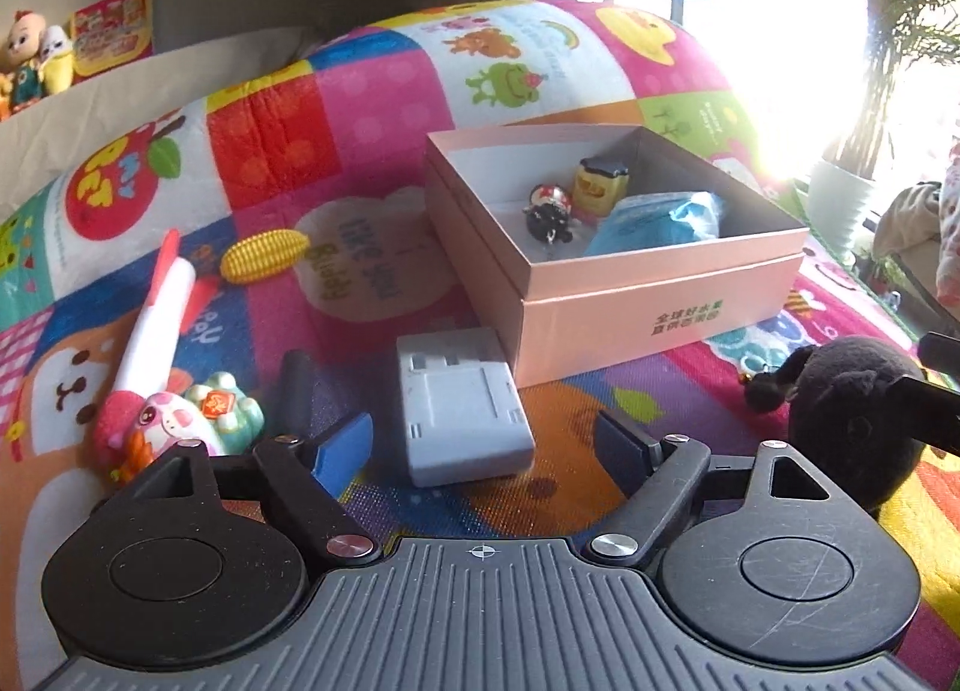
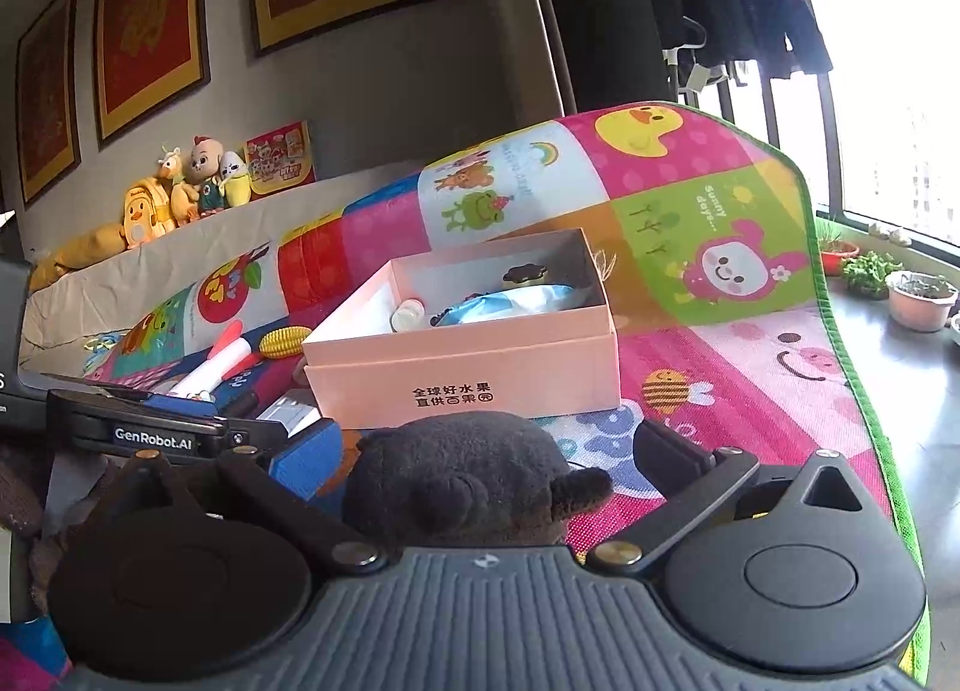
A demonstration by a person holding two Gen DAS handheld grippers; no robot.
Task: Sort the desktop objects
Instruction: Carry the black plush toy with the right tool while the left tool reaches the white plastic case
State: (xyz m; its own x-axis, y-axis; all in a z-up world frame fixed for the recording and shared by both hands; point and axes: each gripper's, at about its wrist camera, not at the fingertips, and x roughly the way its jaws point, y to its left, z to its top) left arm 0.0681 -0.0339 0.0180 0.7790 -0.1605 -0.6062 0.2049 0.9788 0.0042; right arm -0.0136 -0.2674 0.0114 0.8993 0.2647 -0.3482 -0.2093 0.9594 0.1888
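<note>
An open pink box [image 1: 660,295] [image 2: 462,373] stands on the colourful play mat [image 1: 360,132] and holds a yellow jar [image 1: 600,184], a black-and-red figure [image 1: 549,214] and a blue packet [image 1: 654,226]. A grey block [image 1: 462,409] lies flat between the fingers of my left gripper [image 1: 483,448], with a gap on each side, so the jaws are open. A black plush [image 2: 468,475] [image 1: 852,415] sits between the fingers of my right gripper [image 2: 489,457], whose pads stand clear of it. My left gripper's body [image 2: 156,433] shows at the left of the right wrist view.
A yellow corn toy [image 1: 264,262], a white-and-red pen [image 1: 159,319], a pink pig toy [image 1: 174,421] and a green toy [image 1: 228,409] lie left of the block. The mat's green edge [image 2: 864,391] drops to a sill with plant pots [image 2: 921,301]. Plush toys [image 2: 180,193] line the sofa back.
</note>
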